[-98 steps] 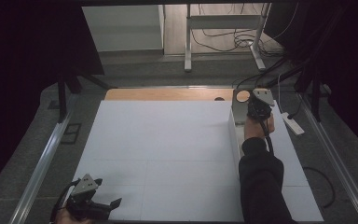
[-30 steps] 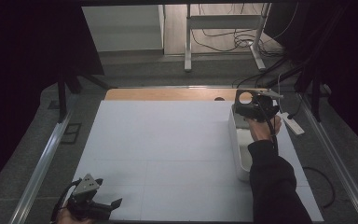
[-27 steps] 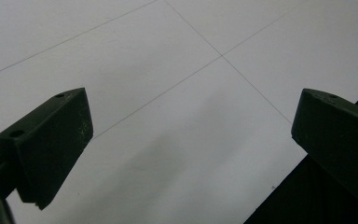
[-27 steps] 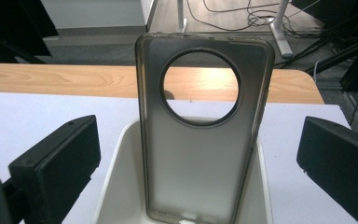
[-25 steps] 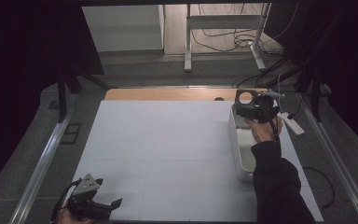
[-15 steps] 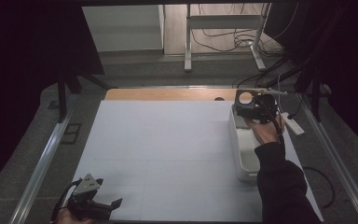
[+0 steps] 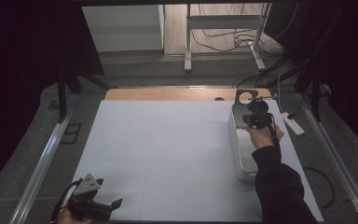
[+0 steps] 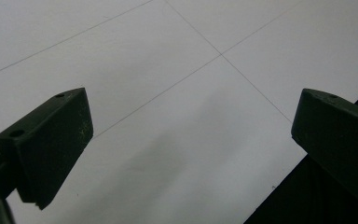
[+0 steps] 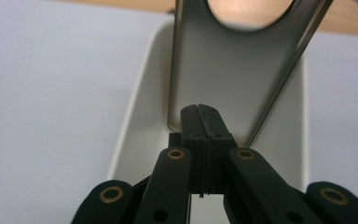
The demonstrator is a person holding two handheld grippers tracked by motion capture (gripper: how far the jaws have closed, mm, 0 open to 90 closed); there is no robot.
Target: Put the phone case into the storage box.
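One thin-edge pinch is all that holds the metal plate [image 9: 233, 65].
Right tool [image 9: 204, 122] has just closed, jaws together at the plate's bottom edge; whether they bite the sheet or sit in front of it I can't tell. Plate stands upright at the far end of the white tray [image 7: 239, 154] on the desk [image 7: 168, 149]. A lift could let it pivot, slip, or tip the tray. Left tool [image 8: 191, 140] jaws apart, empty, near desk edge.

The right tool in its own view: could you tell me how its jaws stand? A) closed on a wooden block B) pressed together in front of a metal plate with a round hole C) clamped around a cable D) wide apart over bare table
B: the right tool has its jaws pressed together just before the metal plate, which stands at the far end of the white tray.
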